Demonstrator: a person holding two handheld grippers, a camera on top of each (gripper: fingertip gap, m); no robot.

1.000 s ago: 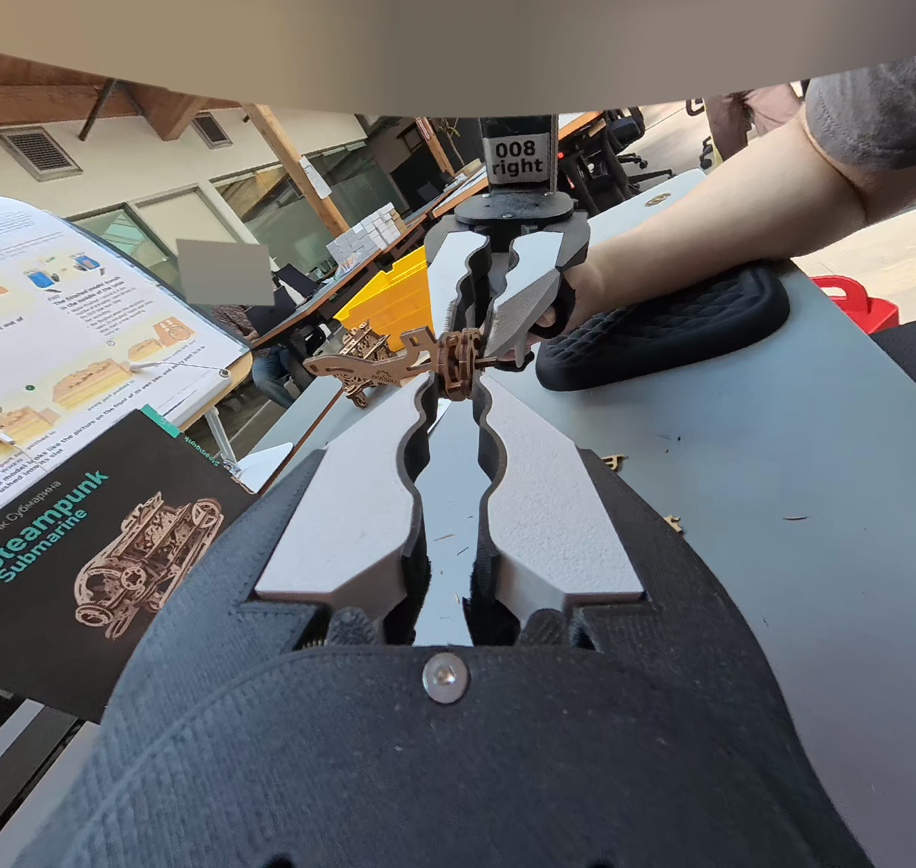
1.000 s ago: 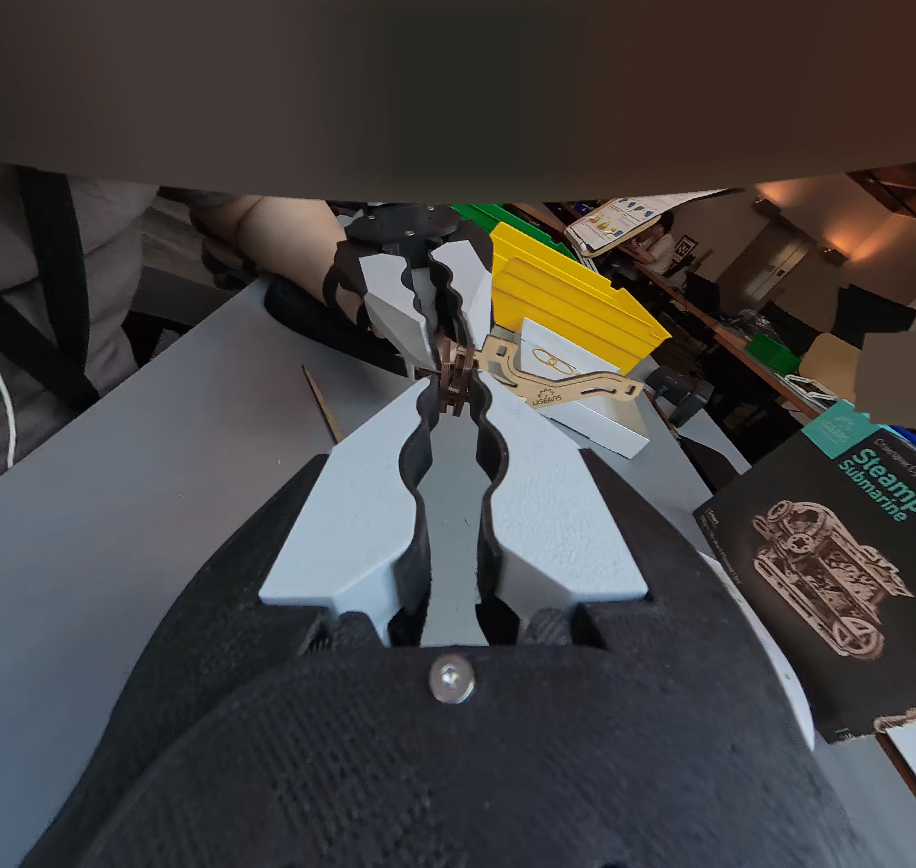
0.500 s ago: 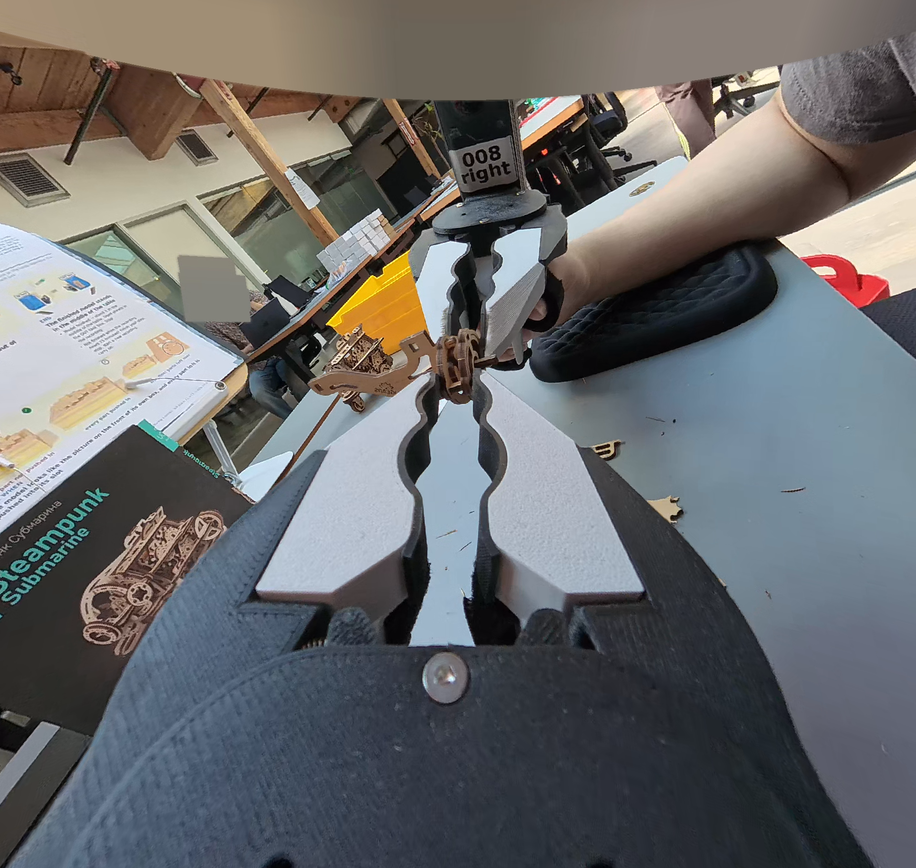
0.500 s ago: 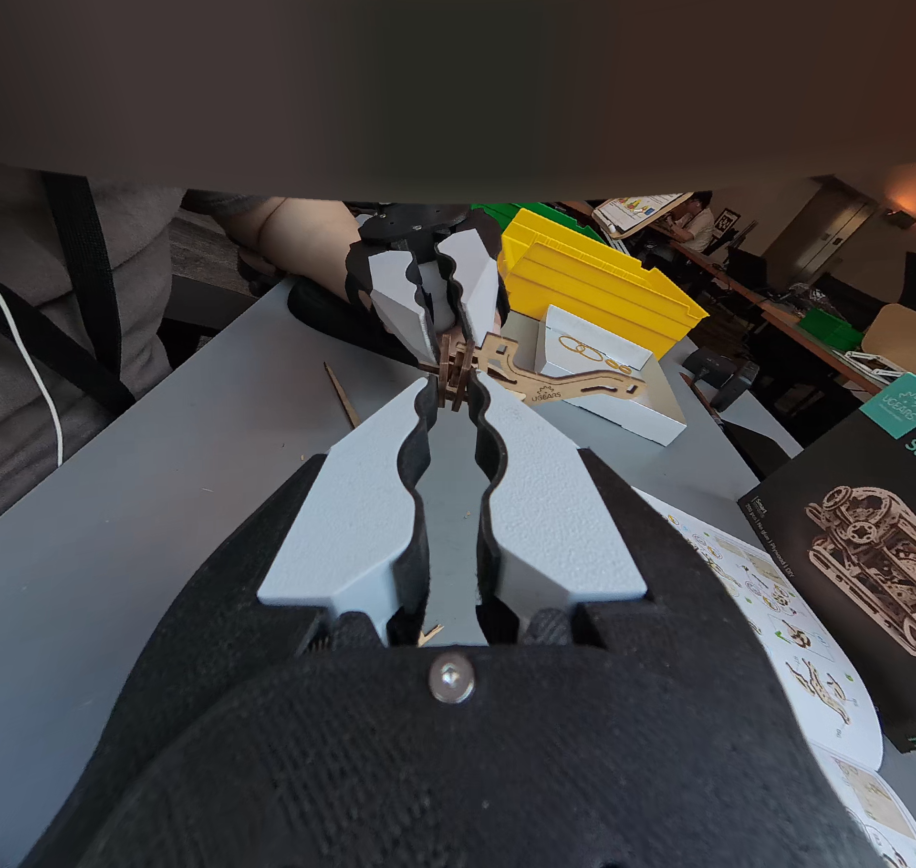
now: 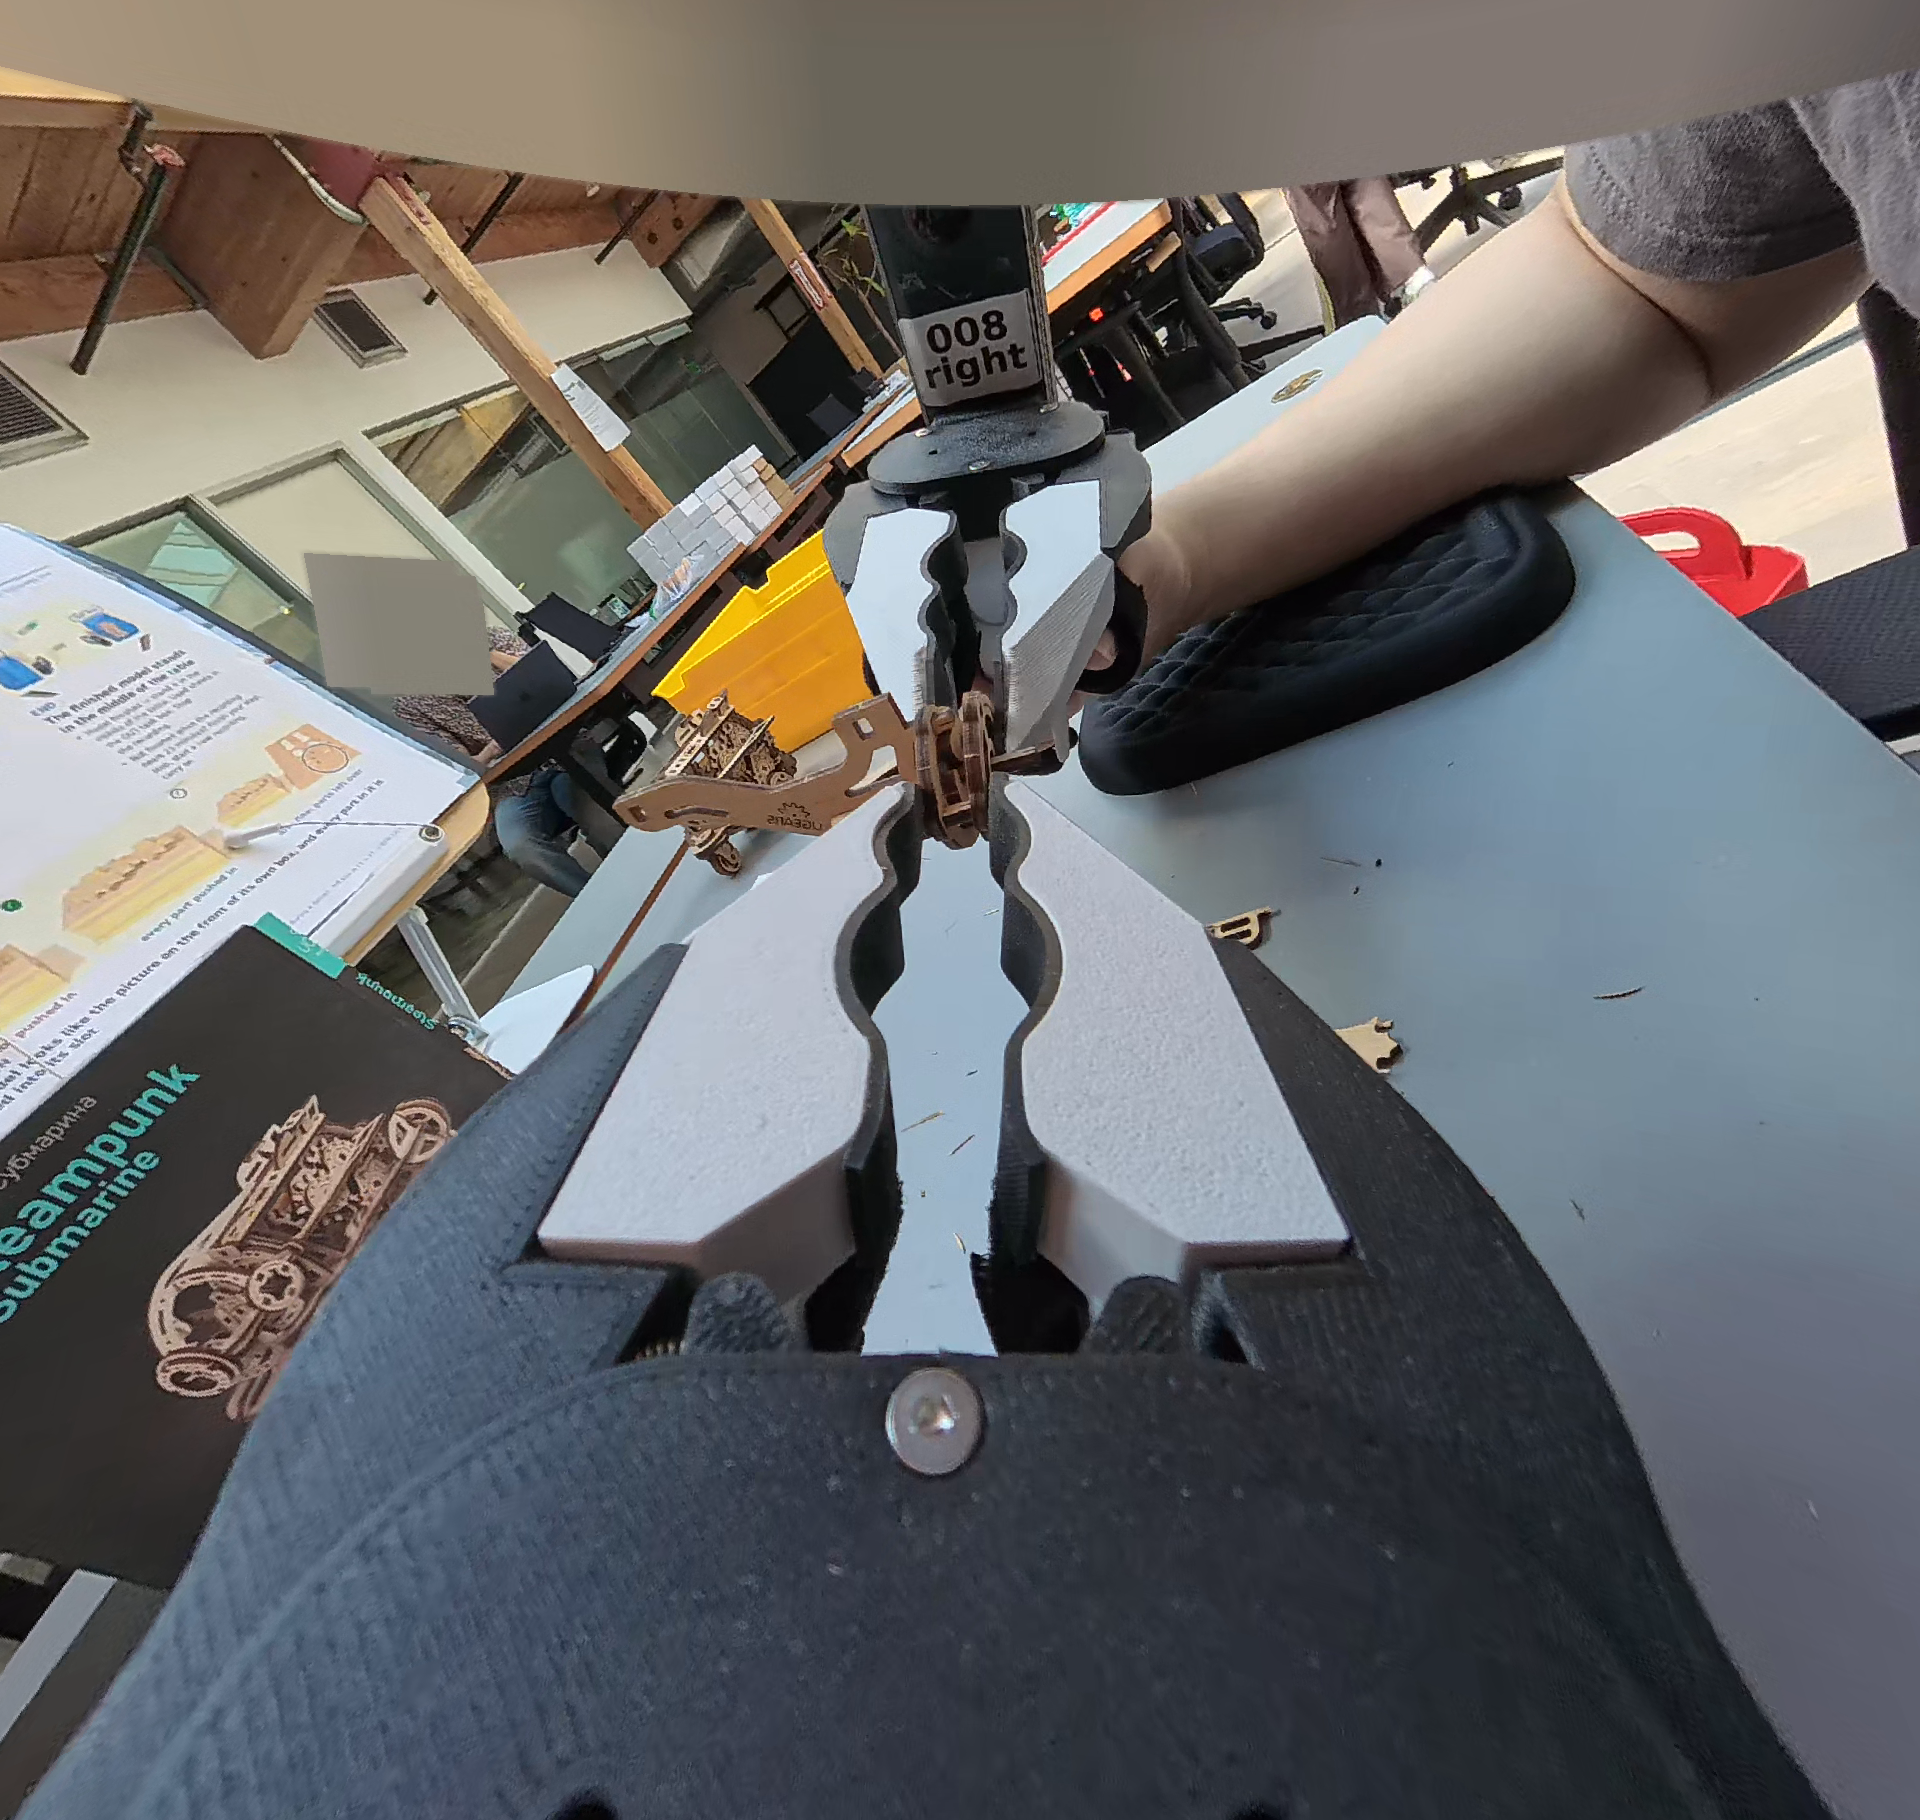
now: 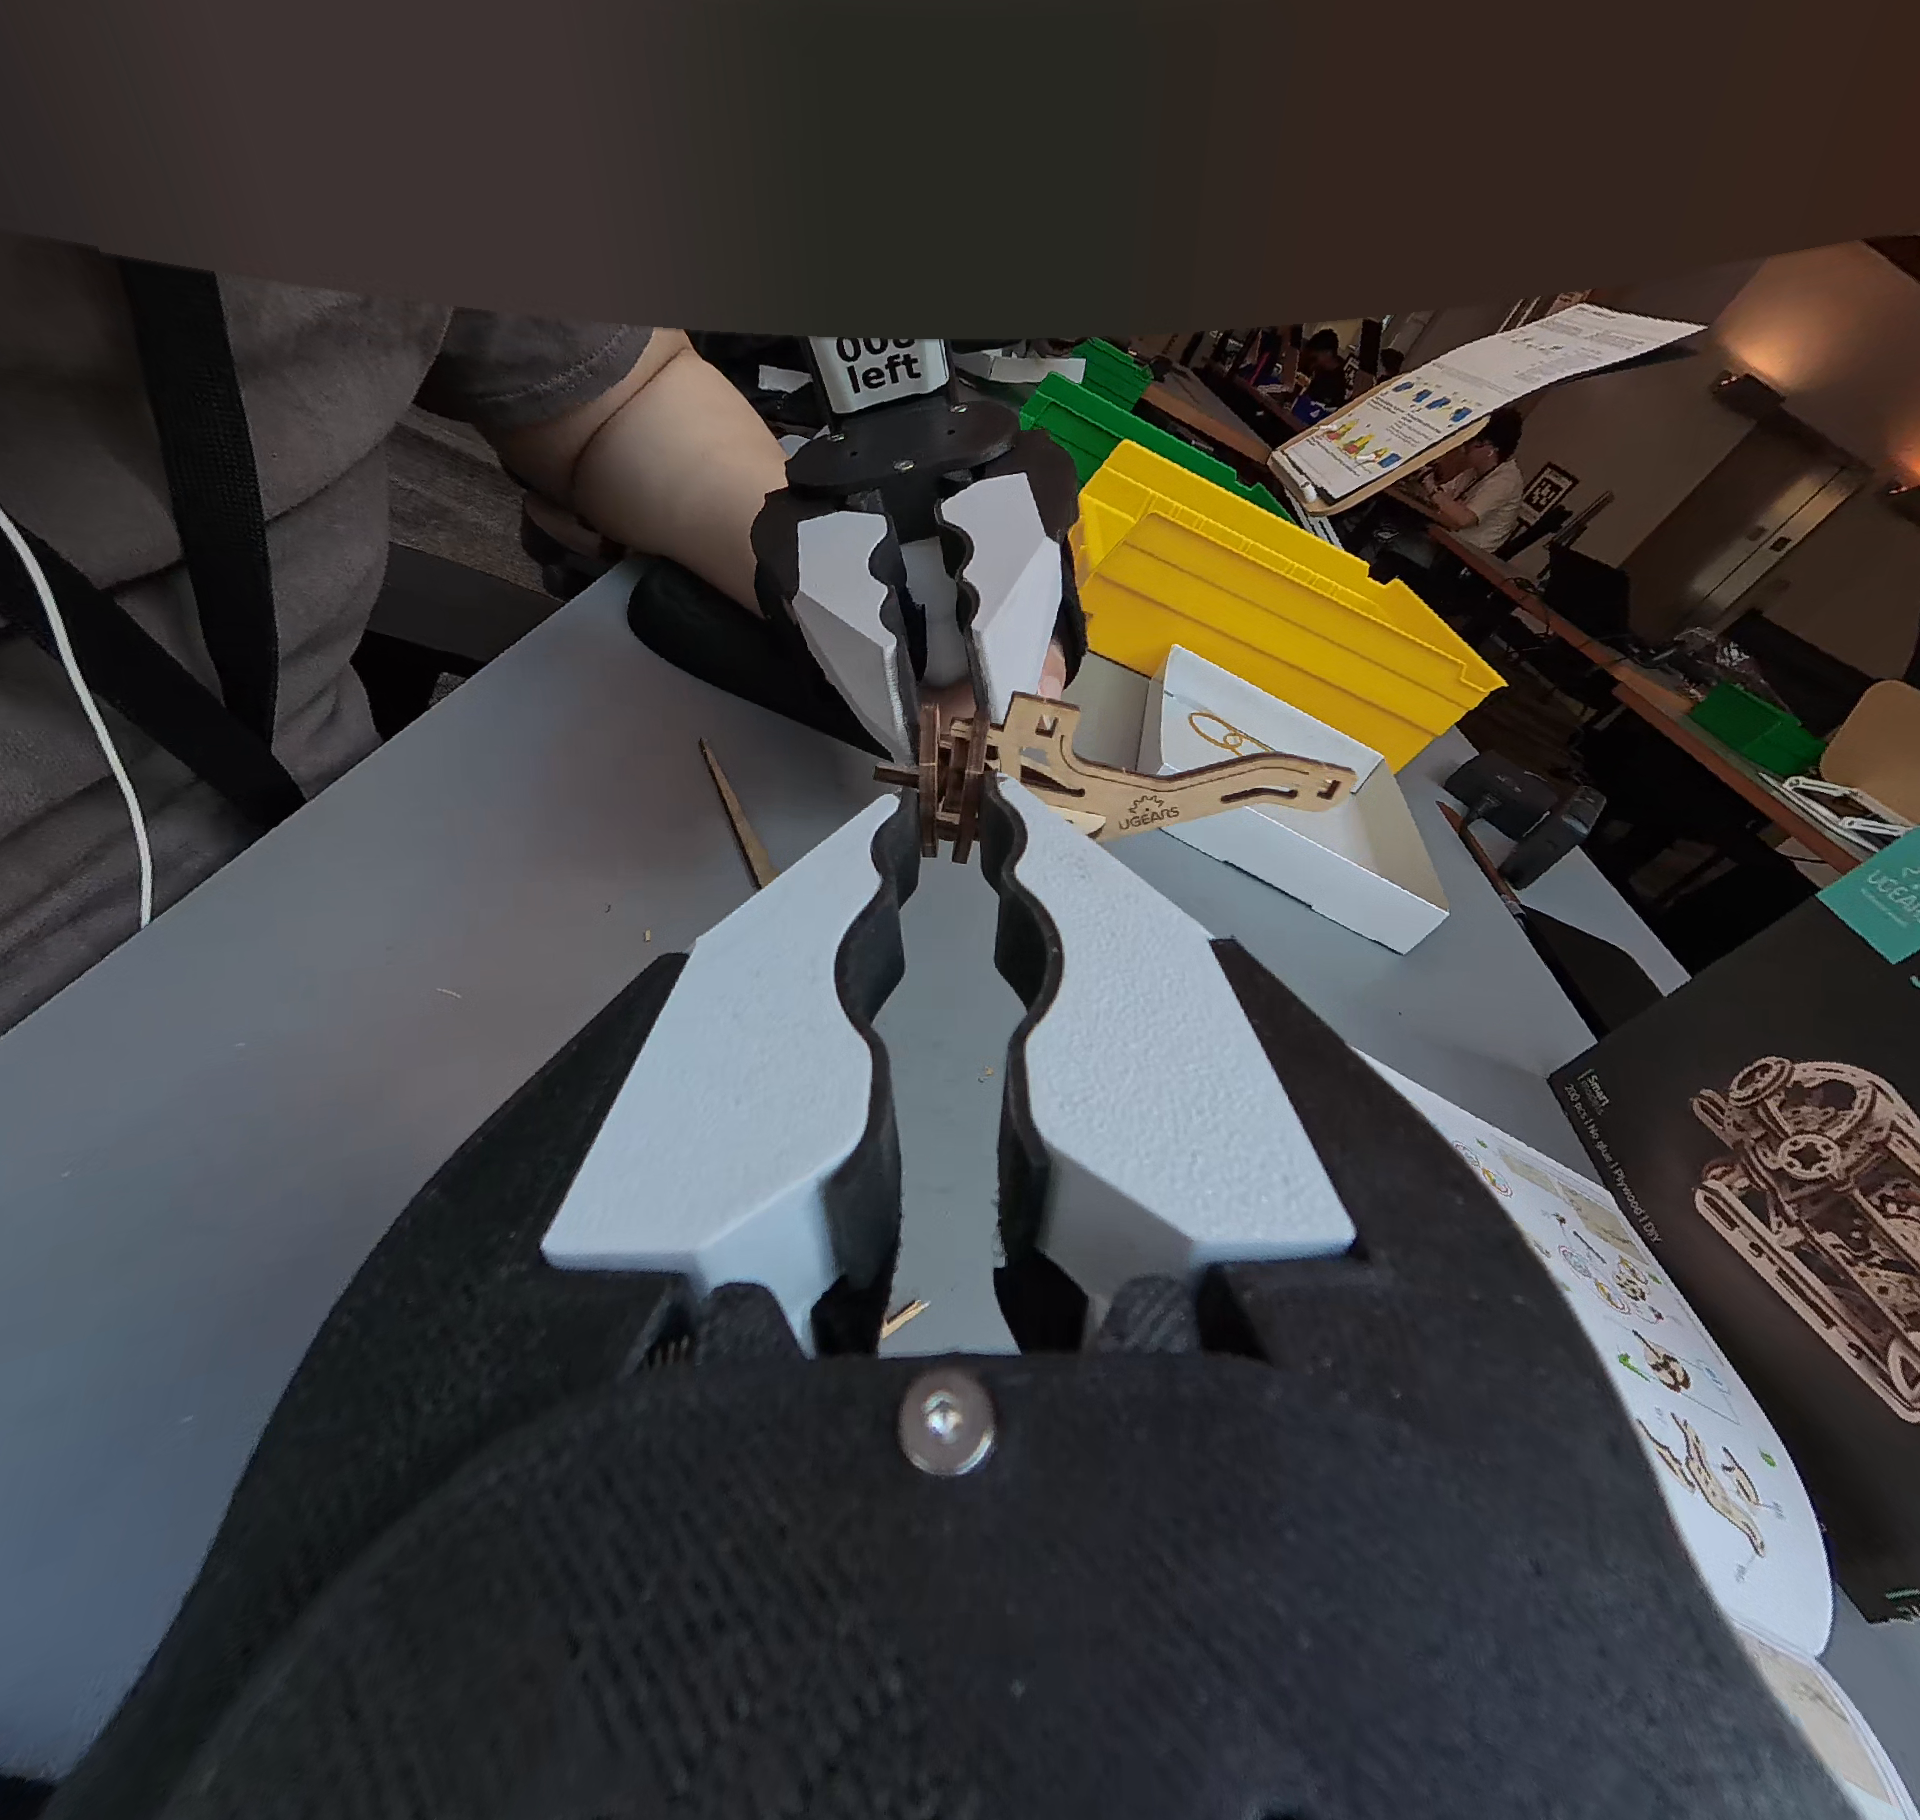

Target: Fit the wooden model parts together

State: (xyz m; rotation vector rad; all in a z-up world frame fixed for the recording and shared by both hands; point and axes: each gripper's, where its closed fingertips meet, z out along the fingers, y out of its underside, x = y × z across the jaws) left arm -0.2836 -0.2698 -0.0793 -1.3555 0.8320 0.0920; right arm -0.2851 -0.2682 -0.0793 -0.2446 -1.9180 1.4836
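Observation:
A small wooden assembly is held in the air between my two grippers. It is a stack of little gear discs [image 5: 956,768] with a long flat slotted arm [image 5: 748,802] sticking out sideways. My left gripper [image 5: 951,820] is shut on the gear stack from below in its own view. My right gripper [image 5: 971,721] faces it and pinches the same stack from the other side. In the right wrist view the right gripper [image 6: 948,830] is shut on the gear stack [image 6: 948,773], the arm [image 6: 1174,794] points right, and the left gripper [image 6: 940,705] meets it tip to tip.
The grey table [image 5: 1558,939] carries a black padded rest [image 5: 1330,648], loose wooden bits [image 5: 1366,1043], a thin wooden stick [image 6: 740,820], a white box [image 6: 1299,856], yellow bins [image 6: 1278,586], a black kit box [image 6: 1787,1178], an open booklet [image 6: 1621,1355] and a built wooden model [image 5: 727,742].
Both grippers stay shut on the assembly. Both cameras have tilted a little, so more of the table, the booklet and the white box shows in the right wrist view.

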